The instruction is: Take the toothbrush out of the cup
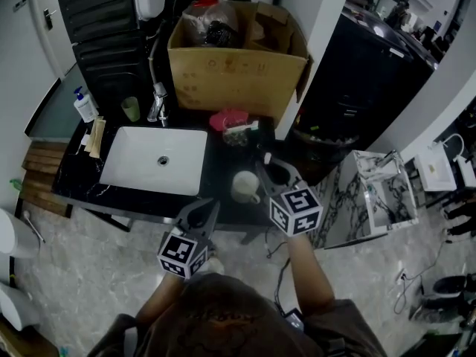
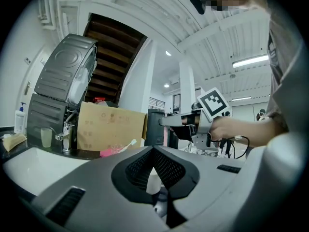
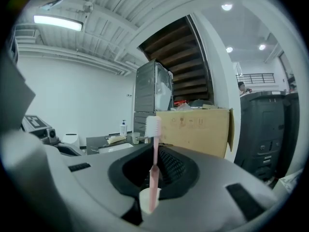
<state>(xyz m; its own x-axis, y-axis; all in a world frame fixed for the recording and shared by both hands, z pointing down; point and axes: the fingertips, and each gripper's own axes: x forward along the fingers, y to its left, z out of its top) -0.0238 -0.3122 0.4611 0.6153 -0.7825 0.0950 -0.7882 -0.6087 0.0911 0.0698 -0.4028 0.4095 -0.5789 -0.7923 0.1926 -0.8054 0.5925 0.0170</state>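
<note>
A pink toothbrush (image 3: 154, 161) with white bristles stands upright between the jaws of my right gripper (image 3: 155, 151), which is shut on its handle. In the head view the right gripper (image 1: 268, 164) hovers just right of the white cup (image 1: 244, 186) on the black counter, and the brush's pale tip (image 1: 266, 158) shows at the jaw ends. My left gripper (image 1: 211, 206) hangs at the counter's front edge, left of and nearer than the cup. Its jaws are shut with nothing in them. In the left gripper view (image 2: 153, 151) the white cup (image 2: 153, 183) shows through the gap behind its pads.
A white sink (image 1: 155, 159) lies left of the cup, with a tap (image 1: 158, 104), a green tumbler (image 1: 131, 108) and a soap bottle (image 1: 85, 105) behind it. A large cardboard box (image 1: 236, 69) and a pink packet (image 1: 228, 120) stand at the back. Marble floor lies below the counter's edge.
</note>
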